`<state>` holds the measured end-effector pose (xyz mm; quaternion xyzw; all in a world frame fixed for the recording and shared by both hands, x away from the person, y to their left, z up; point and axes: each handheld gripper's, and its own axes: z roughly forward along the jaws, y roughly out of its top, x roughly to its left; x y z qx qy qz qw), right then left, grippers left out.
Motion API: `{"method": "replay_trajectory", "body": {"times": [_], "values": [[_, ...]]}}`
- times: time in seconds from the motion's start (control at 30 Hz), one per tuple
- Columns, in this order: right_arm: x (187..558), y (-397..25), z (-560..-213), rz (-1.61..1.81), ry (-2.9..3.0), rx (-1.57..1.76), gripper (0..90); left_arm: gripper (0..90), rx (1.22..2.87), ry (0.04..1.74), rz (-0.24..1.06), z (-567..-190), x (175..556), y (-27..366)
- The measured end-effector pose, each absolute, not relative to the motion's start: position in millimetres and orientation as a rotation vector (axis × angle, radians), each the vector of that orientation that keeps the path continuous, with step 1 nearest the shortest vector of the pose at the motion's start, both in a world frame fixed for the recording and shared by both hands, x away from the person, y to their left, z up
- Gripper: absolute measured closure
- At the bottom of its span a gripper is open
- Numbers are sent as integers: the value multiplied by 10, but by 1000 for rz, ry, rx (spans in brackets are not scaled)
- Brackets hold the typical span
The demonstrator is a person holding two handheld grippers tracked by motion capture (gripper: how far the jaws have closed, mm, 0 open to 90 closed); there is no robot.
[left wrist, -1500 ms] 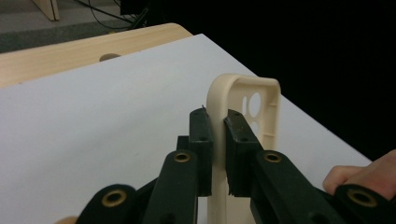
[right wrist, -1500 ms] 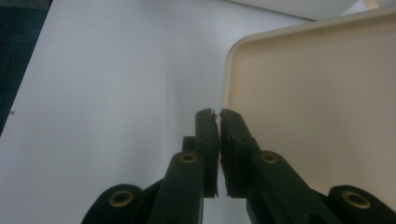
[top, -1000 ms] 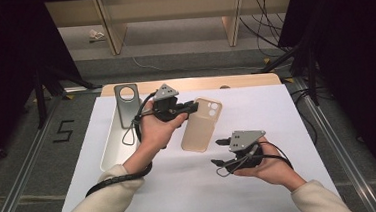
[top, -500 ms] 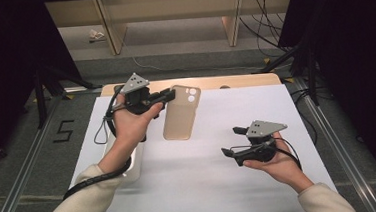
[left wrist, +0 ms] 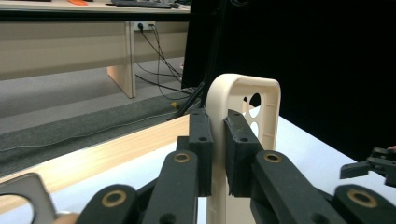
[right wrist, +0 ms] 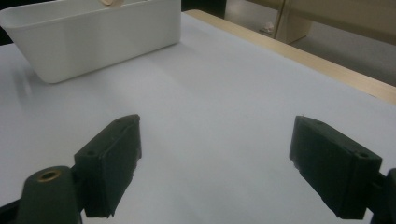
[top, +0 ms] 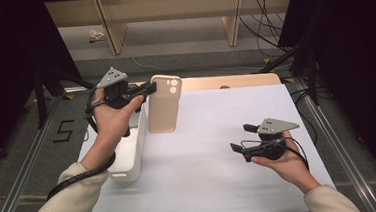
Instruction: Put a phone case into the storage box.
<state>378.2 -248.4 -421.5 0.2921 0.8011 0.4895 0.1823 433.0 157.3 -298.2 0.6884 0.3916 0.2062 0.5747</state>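
Clamping beige phone case (top: pixel 163 107), left hand-held gripper (top: pixel 147 90), white bin (top: pixel 129 157) beside, right hand-held gripper (top: pixel 242 139) released.

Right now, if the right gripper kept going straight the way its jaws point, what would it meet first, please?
Probably the white bin. The right gripper has open, empty jaws aimed across bare white table cover, with the bin beyond, slightly left of centre; depth is hard to judge.
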Motion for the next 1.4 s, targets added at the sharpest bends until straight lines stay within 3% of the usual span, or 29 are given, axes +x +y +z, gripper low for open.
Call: {"method": "replay_trajectory", "body": {"times": [1.4], "values": [[3777, -2570, -4231, 1394, 2218, 878, 174, 823, 1554, 1019, 610, -2995, 4793, 2311]]}}
